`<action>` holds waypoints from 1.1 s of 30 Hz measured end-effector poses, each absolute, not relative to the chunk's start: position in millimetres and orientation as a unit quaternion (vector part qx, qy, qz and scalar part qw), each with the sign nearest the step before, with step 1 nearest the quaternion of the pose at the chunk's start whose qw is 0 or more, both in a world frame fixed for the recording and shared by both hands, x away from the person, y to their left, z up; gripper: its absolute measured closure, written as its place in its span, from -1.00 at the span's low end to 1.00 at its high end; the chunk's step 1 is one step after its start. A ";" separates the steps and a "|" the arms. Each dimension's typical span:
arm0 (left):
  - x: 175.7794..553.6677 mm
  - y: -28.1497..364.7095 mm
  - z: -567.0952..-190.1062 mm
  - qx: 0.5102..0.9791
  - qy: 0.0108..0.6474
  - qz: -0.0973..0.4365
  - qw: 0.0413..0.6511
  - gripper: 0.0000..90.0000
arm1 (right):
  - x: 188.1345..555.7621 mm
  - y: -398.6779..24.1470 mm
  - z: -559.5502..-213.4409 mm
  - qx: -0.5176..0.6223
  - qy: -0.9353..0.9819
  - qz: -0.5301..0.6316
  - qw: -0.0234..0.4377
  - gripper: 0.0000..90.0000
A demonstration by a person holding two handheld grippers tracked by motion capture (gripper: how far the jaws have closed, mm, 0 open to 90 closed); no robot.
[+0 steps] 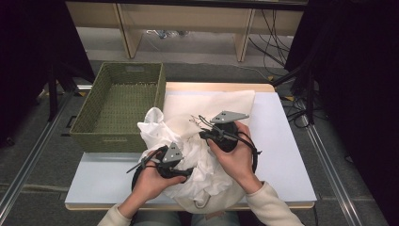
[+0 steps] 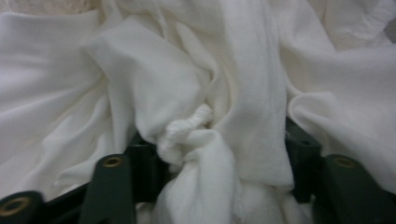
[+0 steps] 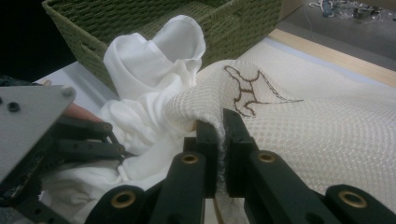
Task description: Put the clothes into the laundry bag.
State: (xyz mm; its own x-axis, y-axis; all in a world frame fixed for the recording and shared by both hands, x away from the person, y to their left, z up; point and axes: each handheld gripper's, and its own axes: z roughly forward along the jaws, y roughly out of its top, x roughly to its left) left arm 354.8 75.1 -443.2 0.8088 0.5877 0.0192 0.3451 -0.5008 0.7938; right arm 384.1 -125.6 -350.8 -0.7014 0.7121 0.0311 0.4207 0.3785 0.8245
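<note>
At the frame's centre, the right gripper (image 3: 219, 135) pinches the mesh bag's (image 3: 327, 130) edge, while the left gripper's (image 2: 217, 154) half-spread jaws straddle bunched white cloth (image 2: 187, 93), grip unclear.

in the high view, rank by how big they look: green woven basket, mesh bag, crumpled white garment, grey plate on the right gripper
1. green woven basket
2. mesh bag and crumpled white garment: look alike, both partly hidden
3. grey plate

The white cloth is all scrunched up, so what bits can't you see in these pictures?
- White cloth: its whole shape, bunched; both hands cover parts in the high view.
- Mesh bag: its opening, hidden by cloth; the brown stitched mark is too folded to read.
- Left gripper: jaw tips buried in cloth in its own view.
- Basket: cloth hides its near right corner.
</note>
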 end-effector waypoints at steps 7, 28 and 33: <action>356.7 75.7 -437.2 0.833 0.288 0.151 0.448 0.65 | 382.6 -121.7 -352.9 0.347 0.815 0.436 0.160 0.95; 398.5 50.9 -419.5 0.810 0.291 0.199 0.469 0.59 | 371.4 -114.6 -345.9 0.330 0.817 0.448 0.151 0.95; 402.2 42.8 -429.9 0.795 0.302 0.200 0.486 0.26 | 382.1 -120.1 -354.5 0.344 0.818 0.432 0.159 0.94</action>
